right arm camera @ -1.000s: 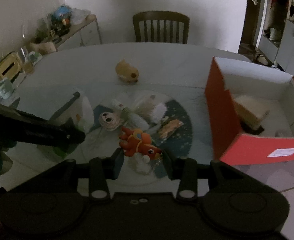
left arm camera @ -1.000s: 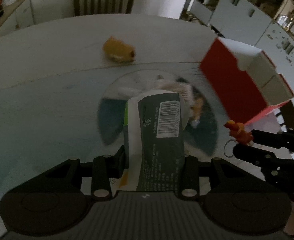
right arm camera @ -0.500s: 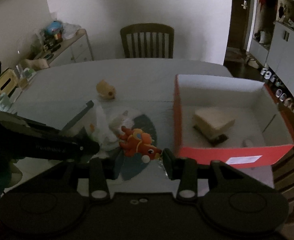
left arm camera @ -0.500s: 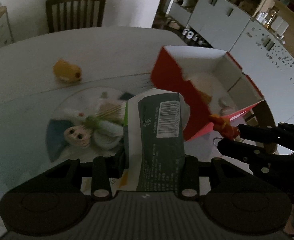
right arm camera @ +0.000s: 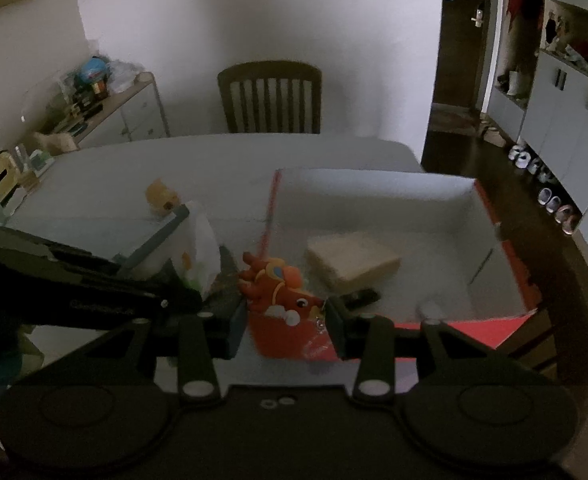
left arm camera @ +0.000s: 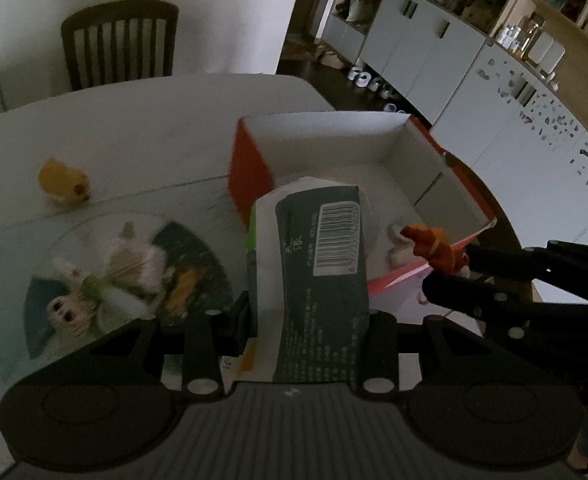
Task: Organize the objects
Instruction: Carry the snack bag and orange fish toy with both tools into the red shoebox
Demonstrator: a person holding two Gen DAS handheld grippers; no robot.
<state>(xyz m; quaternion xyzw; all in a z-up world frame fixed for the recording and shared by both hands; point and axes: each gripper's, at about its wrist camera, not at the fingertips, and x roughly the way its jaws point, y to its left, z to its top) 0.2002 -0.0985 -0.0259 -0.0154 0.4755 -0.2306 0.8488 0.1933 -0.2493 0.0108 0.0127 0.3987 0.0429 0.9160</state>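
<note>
My left gripper (left arm camera: 308, 316) is shut on a white and grey packet (left arm camera: 318, 280) with a barcode, held upright near the left wall of the red box (left arm camera: 250, 168). An orange toy animal (right arm camera: 280, 288) with a keyring sits between the pads of my right gripper (right arm camera: 284, 320), which is shut on it at the box's near left corner. The same toy (left arm camera: 434, 246) shows at the right of the left wrist view. The red box (right arm camera: 510, 320) is open, white inside, and holds a pale wedge-shaped block (right arm camera: 352, 262).
A round mat (left arm camera: 198, 236) on the white table (left arm camera: 134, 140) carries a small doll (left arm camera: 68, 310) and fluffy bits. A yellow toy (left arm camera: 62, 182) lies beyond it. A wooden chair (right arm camera: 270, 98) stands at the far side, white cabinets (left arm camera: 454, 64) to the right.
Both grippers have travelled right and upward with their loads, from over the round mat to the red box. The box's inside now shows in both views.
</note>
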